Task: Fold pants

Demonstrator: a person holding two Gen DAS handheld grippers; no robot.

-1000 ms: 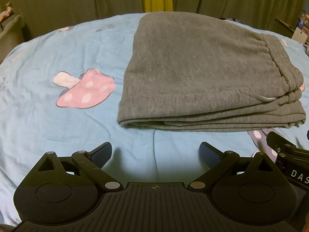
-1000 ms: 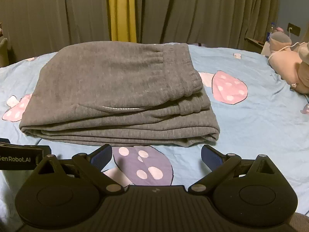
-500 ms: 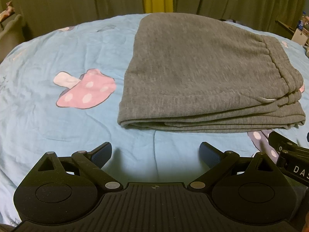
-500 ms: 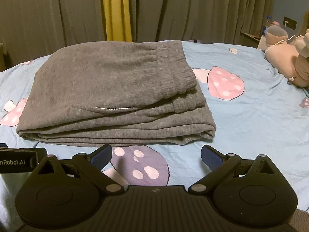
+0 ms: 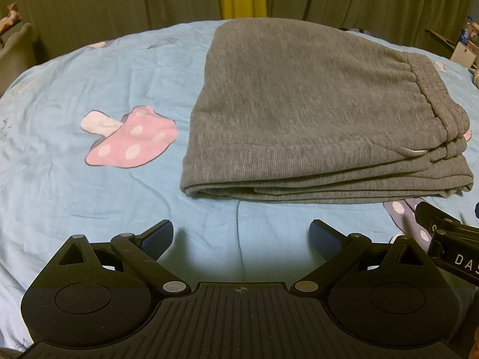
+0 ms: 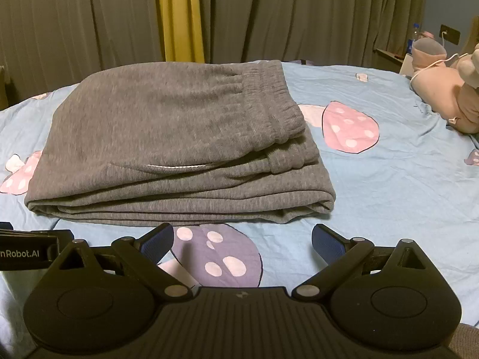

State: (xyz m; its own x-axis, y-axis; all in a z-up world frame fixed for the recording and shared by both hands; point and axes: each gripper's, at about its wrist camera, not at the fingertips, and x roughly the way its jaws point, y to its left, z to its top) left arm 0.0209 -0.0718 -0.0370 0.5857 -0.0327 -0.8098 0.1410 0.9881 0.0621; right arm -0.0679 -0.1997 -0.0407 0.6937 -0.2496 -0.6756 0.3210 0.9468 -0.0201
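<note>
Left wrist view recorded my left gripper (image 5: 241,236) with its jaws spread wide and nothing held between them, the blue pads (image 5: 158,237) poised over bare sheet. Ahead of those jaws and offset toward the right-hand finger lay the grey pants (image 5: 314,113), folded into a flat stack of several layers on the blue bedsheet (image 5: 60,179). The layered open edges faced me, the rounded fold sat on the left end, and the elastic waistband (image 5: 431,89) ran along the right end of the top layer. I noted a pink mushroom print (image 5: 131,145) on the sheet, to the left of the stack and apart from it. Part of my other tool showed at the lower right edge of that view. Right wrist view recorded my right gripper (image 6: 242,237) likewise parted and empty, hovering just short of the stack's near edge. From there the pants (image 6: 167,125) lay directly ahead and somewhat left of centre, with the waistband (image 6: 275,101) on the upper right and a thin white line (image 6: 176,166) showing at a pocket opening. A purple mushroom print (image 6: 221,257) lay on the sheet between my fingers, partly tucked under the stack. A pink plush toy (image 6: 446,95) rested on the bed far off to the right, and grey curtains (image 6: 299,15) with a yellow strip (image 6: 179,15) hung beyond the bed.
</note>
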